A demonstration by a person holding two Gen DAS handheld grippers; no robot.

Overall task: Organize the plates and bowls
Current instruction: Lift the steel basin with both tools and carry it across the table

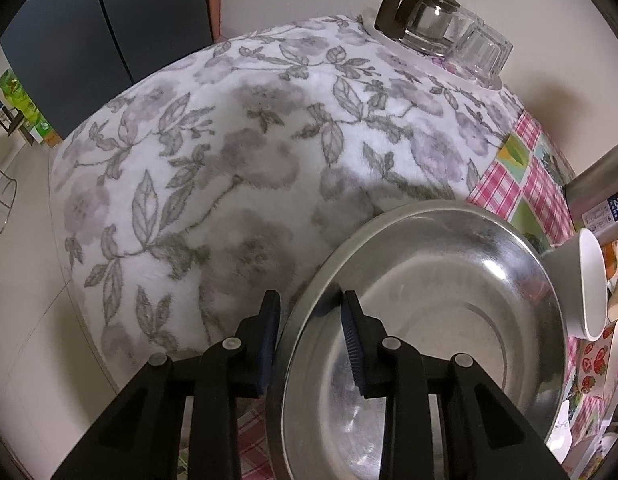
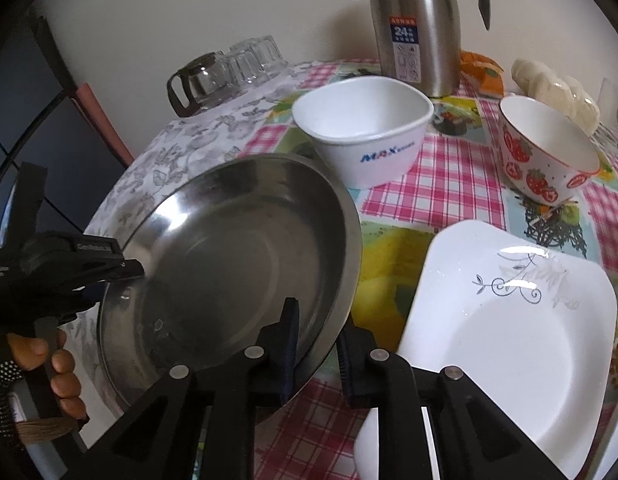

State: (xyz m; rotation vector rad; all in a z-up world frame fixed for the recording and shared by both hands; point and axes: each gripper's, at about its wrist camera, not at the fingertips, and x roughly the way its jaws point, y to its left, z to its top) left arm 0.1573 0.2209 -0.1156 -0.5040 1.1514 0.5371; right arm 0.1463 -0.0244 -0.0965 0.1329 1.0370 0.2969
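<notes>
A round steel dish (image 1: 449, 320) (image 2: 229, 248) is tilted over the table, its right side raised. My left gripper (image 1: 311, 298) is shut on its left rim, one pad inside and one outside; in the right wrist view the left gripper (image 2: 129, 270) clamps the dish's far edge. My right gripper (image 2: 317, 320) is shut on the near right rim. Behind the dish stands a white bowl (image 2: 365, 136) (image 1: 585, 280) with blue lettering. To its right is a strawberry-patterned bowl (image 2: 549, 160) (image 1: 601, 356). A square white plate (image 2: 509, 320) lies at the right front.
A floral cloth (image 1: 229, 160) covers the table's left part and a pink checked tablecloth (image 2: 449, 168) the right. A steel thermos jug (image 2: 413, 28), a glass pot (image 2: 201, 80) and upturned glasses (image 2: 257, 60) stand at the back. A person's hand (image 2: 57, 368) holds the left gripper.
</notes>
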